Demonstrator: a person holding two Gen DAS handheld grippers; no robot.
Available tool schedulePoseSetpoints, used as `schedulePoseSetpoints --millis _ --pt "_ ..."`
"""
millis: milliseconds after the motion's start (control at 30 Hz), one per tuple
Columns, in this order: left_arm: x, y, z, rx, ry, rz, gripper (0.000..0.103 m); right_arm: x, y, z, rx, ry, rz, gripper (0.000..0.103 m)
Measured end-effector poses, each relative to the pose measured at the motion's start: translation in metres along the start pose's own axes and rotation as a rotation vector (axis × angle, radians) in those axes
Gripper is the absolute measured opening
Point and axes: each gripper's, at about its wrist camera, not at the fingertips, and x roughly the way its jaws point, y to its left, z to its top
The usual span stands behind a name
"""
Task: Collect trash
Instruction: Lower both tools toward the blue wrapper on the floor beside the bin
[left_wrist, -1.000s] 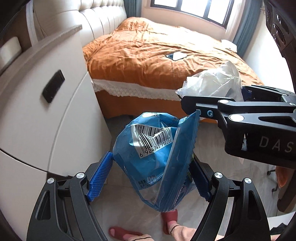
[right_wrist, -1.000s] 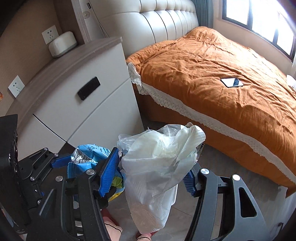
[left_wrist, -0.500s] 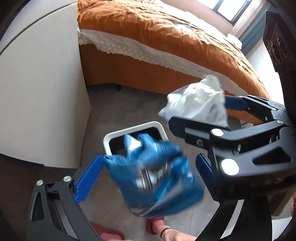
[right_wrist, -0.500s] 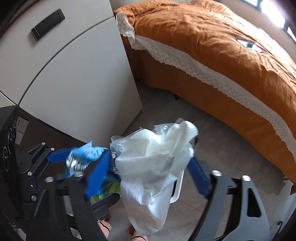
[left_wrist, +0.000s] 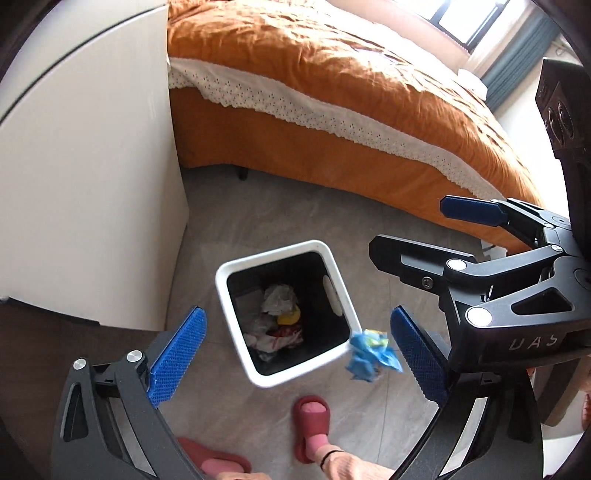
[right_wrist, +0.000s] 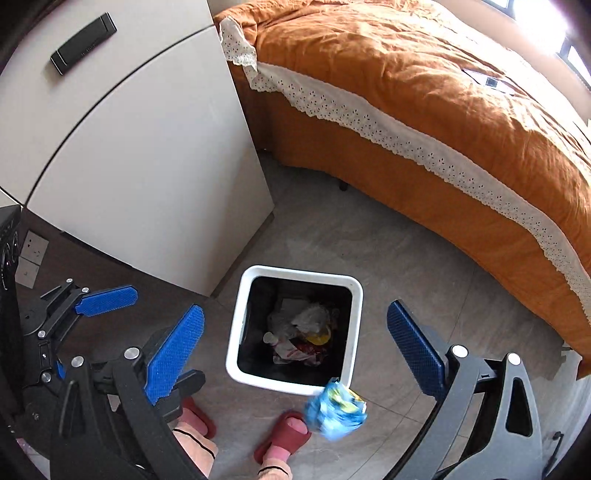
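Observation:
A white square trash bin (left_wrist: 334, 295) (right_wrist: 355, 291) with a black inside stands on the grey floor and holds crumpled white plastic and other trash (left_wrist: 277, 314) (right_wrist: 303, 332). The blue snack bag (left_wrist: 371, 354) (right_wrist: 334, 410) is free of both grippers, blurred, just outside the bin's near rim. My left gripper (left_wrist: 295, 354) is open and empty above the bin. My right gripper (right_wrist: 295, 350) is open and empty above it too, and shows in the left wrist view (left_wrist: 406, 229).
A white nightstand (left_wrist: 81, 177) (right_wrist: 140, 147) stands left of the bin. A bed with an orange cover (left_wrist: 332, 85) (right_wrist: 424, 92) runs behind it. The person's feet in red slippers (left_wrist: 312, 421) (right_wrist: 284, 435) are just in front of the bin.
Both grippers tipped down over the bin and opened. The white plastic bag left the right gripper and lies in the bin. The blue bag left the left gripper and is beside the rim.

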Motion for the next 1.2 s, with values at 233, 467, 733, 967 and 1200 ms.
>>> schedulePoseSetpoints --millis 233,467,733,967,1200 --pt "-0.025 0.003 0.007 0.022 -0.044 0.034 0.098 -0.026 0.008 0.009 -0.005 -0.049 -0.018 0.099" --pt "-0.044 -0.001 0.009 0.026 -0.081 0.051 0.098 -0.044 0.014 0.014 -0.013 -0.079 -0.024 0.099" --pt "-0.045 -0.014 0.004 0.072 -0.086 0.058 0.098 -0.051 0.008 0.001 0.006 -0.096 -0.028 0.099" --pt "-0.034 -0.033 -0.005 0.155 -0.061 0.067 0.098 -0.058 -0.011 -0.026 0.13 -0.118 -0.071 0.099" --pt "-0.018 -0.054 -0.041 0.196 -0.033 0.021 0.098 -0.056 -0.02 -0.097 0.267 -0.072 -0.152 0.099"
